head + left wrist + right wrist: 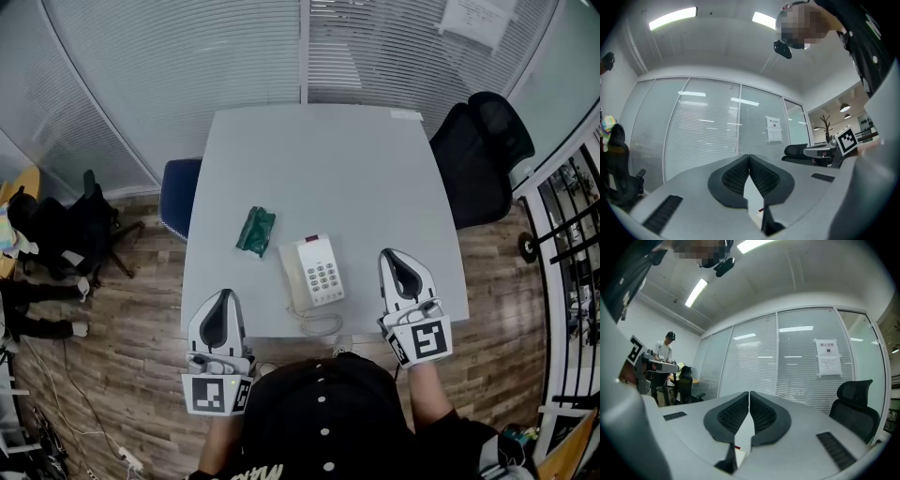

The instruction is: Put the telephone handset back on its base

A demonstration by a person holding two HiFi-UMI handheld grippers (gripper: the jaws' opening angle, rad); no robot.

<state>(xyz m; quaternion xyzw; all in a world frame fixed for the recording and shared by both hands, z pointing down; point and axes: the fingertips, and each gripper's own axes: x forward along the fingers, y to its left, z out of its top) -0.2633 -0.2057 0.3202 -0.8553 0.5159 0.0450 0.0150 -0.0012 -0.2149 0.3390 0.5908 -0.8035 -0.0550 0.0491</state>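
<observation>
A white telephone [315, 272] stands near the front edge of the grey table [319, 159], keypad up. Its handset [292, 277] lies along the left side of the base and looks seated there. The coiled cord [321, 325] loops at the table edge. My left gripper [223, 298] hovers at the front left edge, shut and empty, well left of the phone. At the front right my right gripper [395, 255] is shut with nothing in it, right of the phone. In both gripper views the dark fingertips [749, 156] [749, 393] meet and point up at the glass wall.
A green packet [255, 231] lies on the table just behind and left of the phone. A blue chair [178, 195] stands at the table's left side and a black office chair [481, 155] at its right. Bags and a chair [66, 230] crowd the floor at far left.
</observation>
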